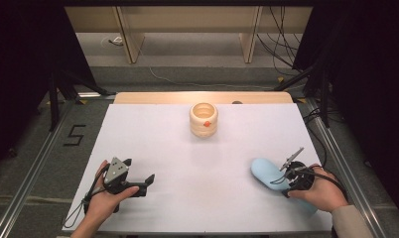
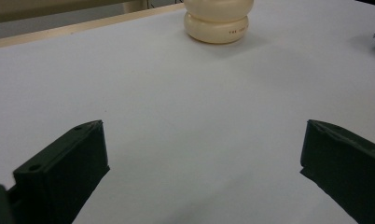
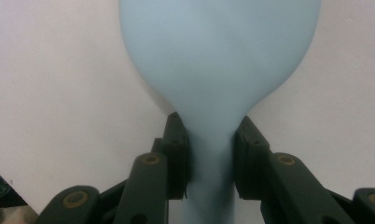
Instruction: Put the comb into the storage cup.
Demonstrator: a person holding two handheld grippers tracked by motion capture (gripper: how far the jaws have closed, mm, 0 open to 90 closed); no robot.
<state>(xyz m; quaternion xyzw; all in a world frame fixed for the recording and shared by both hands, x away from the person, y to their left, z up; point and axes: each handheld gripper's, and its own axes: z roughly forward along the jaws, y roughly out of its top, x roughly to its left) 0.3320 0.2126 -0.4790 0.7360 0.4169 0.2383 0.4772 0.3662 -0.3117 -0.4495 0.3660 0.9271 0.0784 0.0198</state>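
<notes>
A pale blue spoon-shaped thing (image 1: 268, 171) lies on the white table at the front right, its broad rounded end toward the middle. My right gripper (image 1: 291, 178) is shut on its narrow neck; in the right gripper view both black pads (image 3: 178, 154) press the blue neck (image 3: 212, 154) from either side. A cream ribbed pot (image 1: 203, 119) with an orange spot stands at the back centre, and its base (image 2: 217, 25) appears at the top of the left gripper view. My left gripper (image 1: 147, 182) rests at the front left, jaws wide apart with nothing between them.
The white sheet (image 1: 187, 163) covers the table, with a wooden strip (image 1: 202, 97) along the far edge. Metal rails (image 1: 33, 168) run along both sides. Cables (image 1: 282, 44) hang on the floor beyond the table.
</notes>
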